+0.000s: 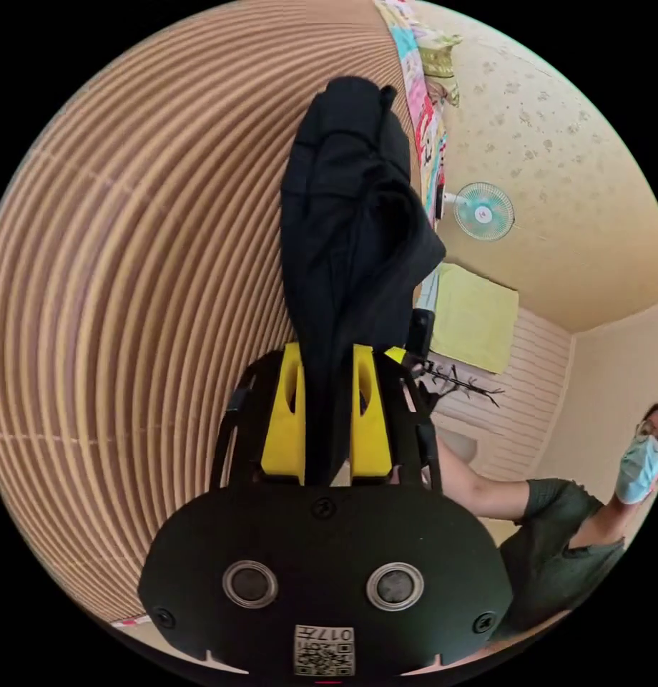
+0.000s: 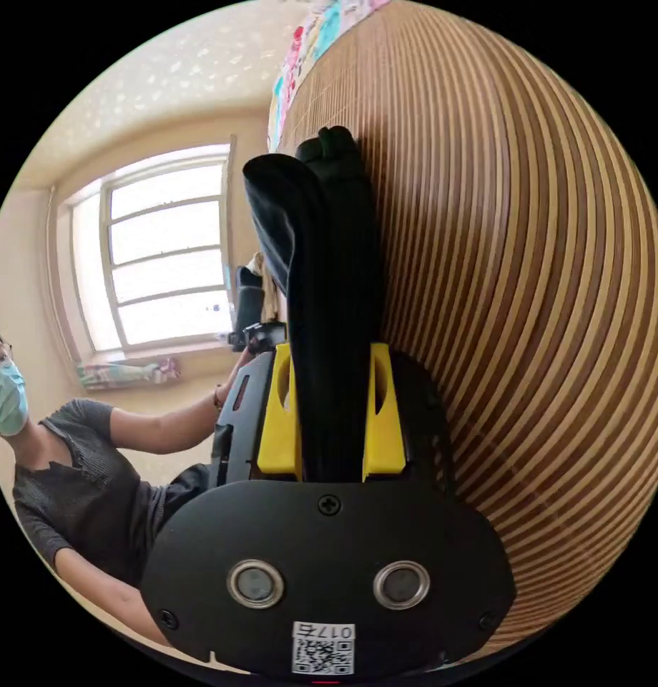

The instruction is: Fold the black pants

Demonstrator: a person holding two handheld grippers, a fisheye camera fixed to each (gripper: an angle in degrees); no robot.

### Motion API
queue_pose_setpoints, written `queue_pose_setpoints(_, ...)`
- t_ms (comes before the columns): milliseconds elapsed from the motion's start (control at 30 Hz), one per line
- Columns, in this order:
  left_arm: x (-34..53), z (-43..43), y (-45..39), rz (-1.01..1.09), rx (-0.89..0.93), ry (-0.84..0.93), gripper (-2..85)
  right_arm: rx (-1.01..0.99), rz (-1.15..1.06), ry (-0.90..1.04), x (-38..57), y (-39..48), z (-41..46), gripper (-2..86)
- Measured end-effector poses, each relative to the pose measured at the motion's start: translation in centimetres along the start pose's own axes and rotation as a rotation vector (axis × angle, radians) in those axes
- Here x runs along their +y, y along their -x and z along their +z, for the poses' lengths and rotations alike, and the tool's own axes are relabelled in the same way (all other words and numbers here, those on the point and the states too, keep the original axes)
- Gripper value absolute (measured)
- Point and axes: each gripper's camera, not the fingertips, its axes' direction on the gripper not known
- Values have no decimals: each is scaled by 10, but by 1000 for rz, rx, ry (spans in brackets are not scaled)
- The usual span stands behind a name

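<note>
Both cameras are riding rolled sideways, looking close along their yellow jaws past the striped mat (image 1: 129, 286) (image 2: 529, 286). They are sharing the mat and the person (image 1: 558, 537) (image 2: 86, 465).

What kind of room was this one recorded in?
Probably a room in a home: a striped bamboo-like mat, a wall-mounted fan and a large window surround the held black pants.

Black pants (image 1: 350, 236), yellow-jawed grippers, tan-striped mat (image 1: 129, 300)

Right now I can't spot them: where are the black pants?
The black pants hang bunched between both grippers: clamped in the left gripper and the right gripper, over the striped mat.
</note>
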Motion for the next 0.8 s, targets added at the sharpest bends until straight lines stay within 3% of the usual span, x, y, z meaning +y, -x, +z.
queue_pose_setpoints(200,68,36,-19,69,13,261,78,-181,71,-10,108,0,8,91)
queue_pose_setpoints(367,116,117,-87,174,72,414,77,-175,57,-134,202,40,-46,74)
queue_pose_setpoints(667,145,316,-224,458,205,658,79,127,2,-409,345,135,-191,63)
queue_pose_setpoints(767,154,384,-230,411,33,702,94,195,110,-528,383,119,-225,85)
queue_pose_setpoints(800,155,396,-224,366,-29,711,101,235,273,-587,398,97,-237,103)
